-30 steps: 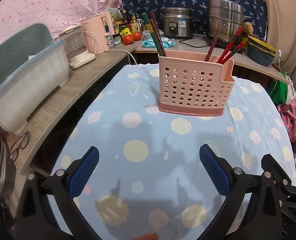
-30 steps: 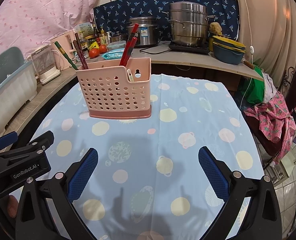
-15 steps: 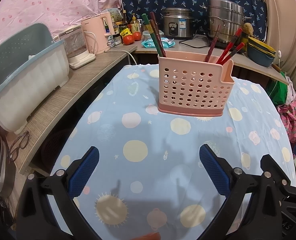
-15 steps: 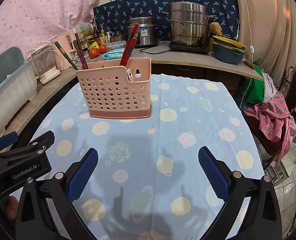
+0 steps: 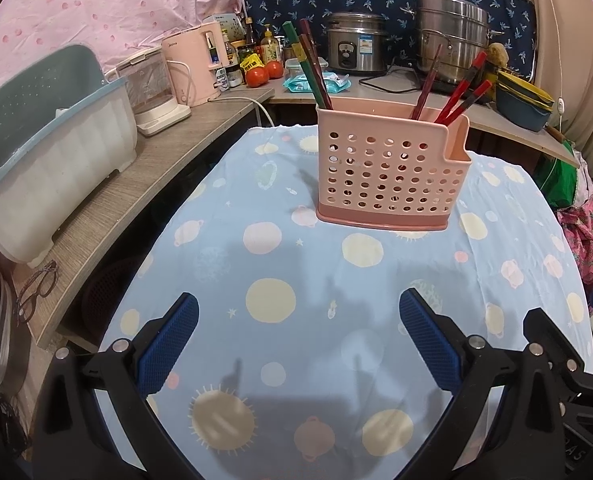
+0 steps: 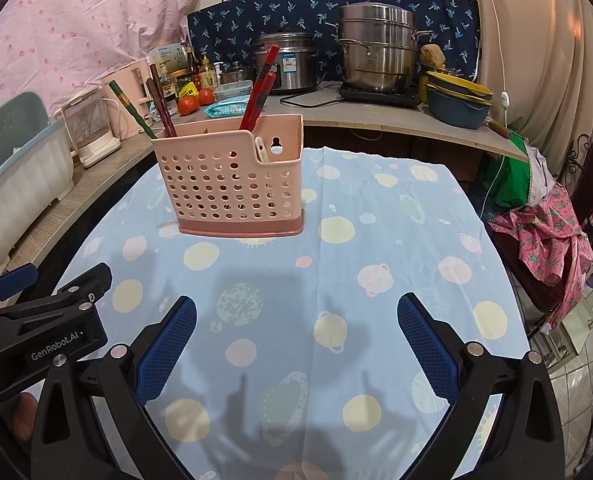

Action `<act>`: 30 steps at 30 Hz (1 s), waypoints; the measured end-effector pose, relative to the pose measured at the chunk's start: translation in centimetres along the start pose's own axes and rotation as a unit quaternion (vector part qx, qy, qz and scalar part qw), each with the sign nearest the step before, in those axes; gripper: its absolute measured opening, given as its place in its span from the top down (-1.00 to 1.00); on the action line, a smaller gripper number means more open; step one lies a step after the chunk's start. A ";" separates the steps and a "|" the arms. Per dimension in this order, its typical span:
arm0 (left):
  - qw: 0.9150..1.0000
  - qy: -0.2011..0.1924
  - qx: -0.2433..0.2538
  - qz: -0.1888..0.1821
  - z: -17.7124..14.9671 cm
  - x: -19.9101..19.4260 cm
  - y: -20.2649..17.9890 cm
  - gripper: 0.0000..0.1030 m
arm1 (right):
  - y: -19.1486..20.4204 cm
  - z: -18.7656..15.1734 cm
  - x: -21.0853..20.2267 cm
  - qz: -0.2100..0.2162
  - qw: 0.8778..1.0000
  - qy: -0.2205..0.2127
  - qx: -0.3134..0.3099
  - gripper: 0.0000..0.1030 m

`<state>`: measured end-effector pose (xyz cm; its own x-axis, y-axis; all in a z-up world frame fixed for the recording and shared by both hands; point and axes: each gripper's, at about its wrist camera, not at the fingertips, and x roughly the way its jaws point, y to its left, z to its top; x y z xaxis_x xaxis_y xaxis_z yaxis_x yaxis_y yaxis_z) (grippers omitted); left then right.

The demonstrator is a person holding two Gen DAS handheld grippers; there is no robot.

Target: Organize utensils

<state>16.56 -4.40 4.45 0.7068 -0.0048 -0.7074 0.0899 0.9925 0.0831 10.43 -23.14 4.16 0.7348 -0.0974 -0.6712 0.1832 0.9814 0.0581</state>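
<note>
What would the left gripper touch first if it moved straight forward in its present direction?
Probably the pink utensil holder. The left gripper is open and empty above the tablecloth, and nothing lies between them. Depth is uncertain, so a low path might brush the cloth first.

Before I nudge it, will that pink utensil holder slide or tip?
The pink utensil holder looks like light, thin perforated plastic, so it probably slides easily. The chopsticks lean high above its rim, and the loose tablecloth may bunch, so a high push could tip it.
</note>
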 end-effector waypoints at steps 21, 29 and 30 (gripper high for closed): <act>1.000 0.001 -0.001 0.001 0.1 0.1 0.1 -0.86 | 0.1 -0.1 0.1 0.000 1.000 0.000 0.000 -0.88; 1.000 0.001 0.000 0.002 0.2 0.1 0.1 -0.86 | 0.2 -0.1 0.3 -0.002 1.000 0.000 0.000 -0.88; 1.000 0.001 0.000 0.001 0.2 0.1 0.0 -0.86 | 0.2 -0.1 0.2 -0.002 1.000 -0.001 0.000 -0.88</act>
<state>16.76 -4.37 4.50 0.7063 -0.0023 -0.7079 0.0884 0.9925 0.0849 10.55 -22.98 3.98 0.7351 -0.1019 -0.6703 0.1866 0.9809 0.0555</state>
